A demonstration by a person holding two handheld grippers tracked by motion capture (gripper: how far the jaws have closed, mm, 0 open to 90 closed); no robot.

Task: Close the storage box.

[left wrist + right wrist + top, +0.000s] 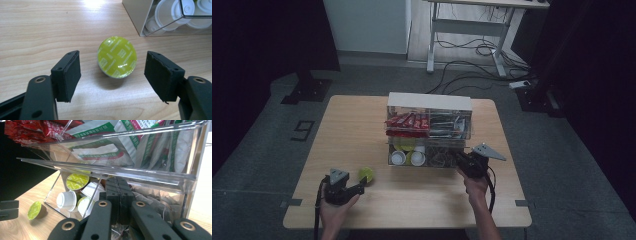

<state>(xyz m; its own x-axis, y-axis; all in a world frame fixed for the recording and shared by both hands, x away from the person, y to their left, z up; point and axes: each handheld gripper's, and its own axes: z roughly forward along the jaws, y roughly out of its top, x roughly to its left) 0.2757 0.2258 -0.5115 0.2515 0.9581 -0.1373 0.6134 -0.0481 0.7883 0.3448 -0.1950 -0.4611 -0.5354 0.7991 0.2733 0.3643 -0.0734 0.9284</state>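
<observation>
A lime-green coffee capsule (117,57) lies on its side on the wooden table (362,130), foil lid facing me, also seen as the capsule (366,174) and capsule (35,210). My left gripper (115,65) is open, one pad on each side of the capsule and clear of it; in the high view the left gripper (360,186) sits just short of it. My right gripper (119,185) is shut, pads pressed together, tips under the front lip of a clear organizer (150,173). Nothing shows between its pads. The right gripper (461,161) is at the organizer's lower right front.
The clear organizer (429,102) stands mid-table. Its upper tray holds red sachets (408,121) and green-and-white sachets (105,152). Below are white and green capsules (67,200) and tea bags (152,200). Bare tabletop lies left of and in front of it.
</observation>
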